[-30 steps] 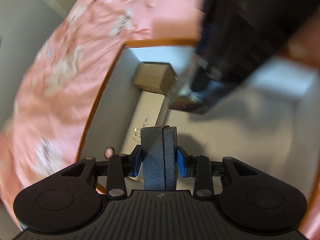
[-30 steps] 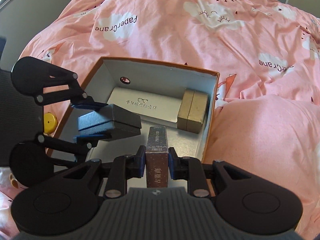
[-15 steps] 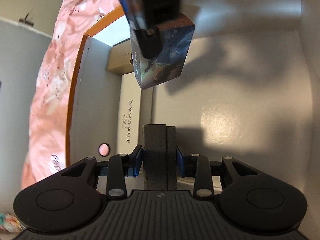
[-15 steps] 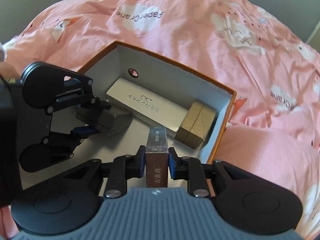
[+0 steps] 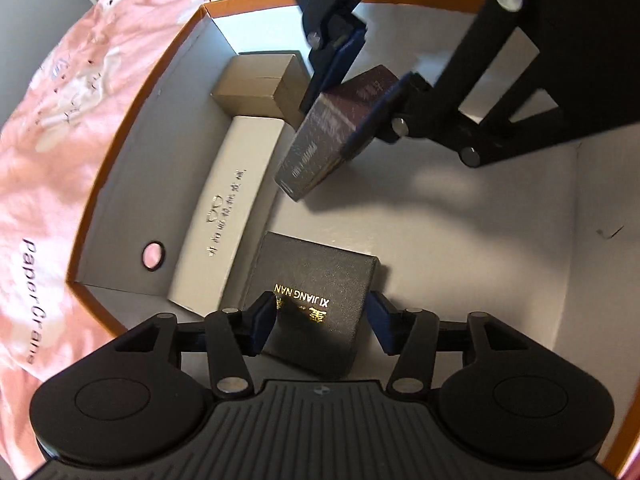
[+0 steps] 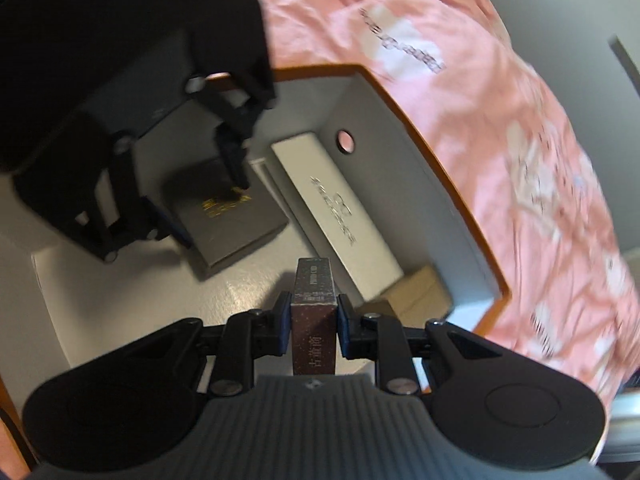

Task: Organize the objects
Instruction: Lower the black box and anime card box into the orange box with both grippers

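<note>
Left gripper (image 5: 320, 322) fingers spread, straddling black box (image 5: 316, 300) on carton (image 5: 132, 168) floor. Right gripper (image 6: 310, 322) clamped on maroon pack (image 6: 313, 320); lower flat beside white case (image 6: 340, 216), avoid tipping.

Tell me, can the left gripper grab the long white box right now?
Probably yes. The left gripper is open, and the long white box lies uncovered just beside the black box between its fingers.
</note>
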Demonstrator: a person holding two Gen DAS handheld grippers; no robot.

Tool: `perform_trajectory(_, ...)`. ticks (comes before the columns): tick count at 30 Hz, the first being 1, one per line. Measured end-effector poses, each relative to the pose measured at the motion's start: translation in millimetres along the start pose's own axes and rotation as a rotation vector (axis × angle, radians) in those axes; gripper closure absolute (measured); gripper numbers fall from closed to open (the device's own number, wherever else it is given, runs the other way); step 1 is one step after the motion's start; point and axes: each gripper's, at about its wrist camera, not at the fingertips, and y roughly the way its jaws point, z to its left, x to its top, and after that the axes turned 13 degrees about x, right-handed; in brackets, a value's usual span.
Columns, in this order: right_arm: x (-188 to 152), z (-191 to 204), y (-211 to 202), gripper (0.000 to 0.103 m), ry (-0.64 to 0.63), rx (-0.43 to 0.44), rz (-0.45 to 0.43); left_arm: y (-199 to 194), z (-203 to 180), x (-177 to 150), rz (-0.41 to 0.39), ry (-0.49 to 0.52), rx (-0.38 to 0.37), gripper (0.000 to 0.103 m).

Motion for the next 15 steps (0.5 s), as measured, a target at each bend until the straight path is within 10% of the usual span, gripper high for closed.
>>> perform_trajectory(15, 1, 41, 33, 0.078, -0.352, -0.091, -0.017, -5, 5, -9, -0.035, -0.081, 0.029, 0.044)
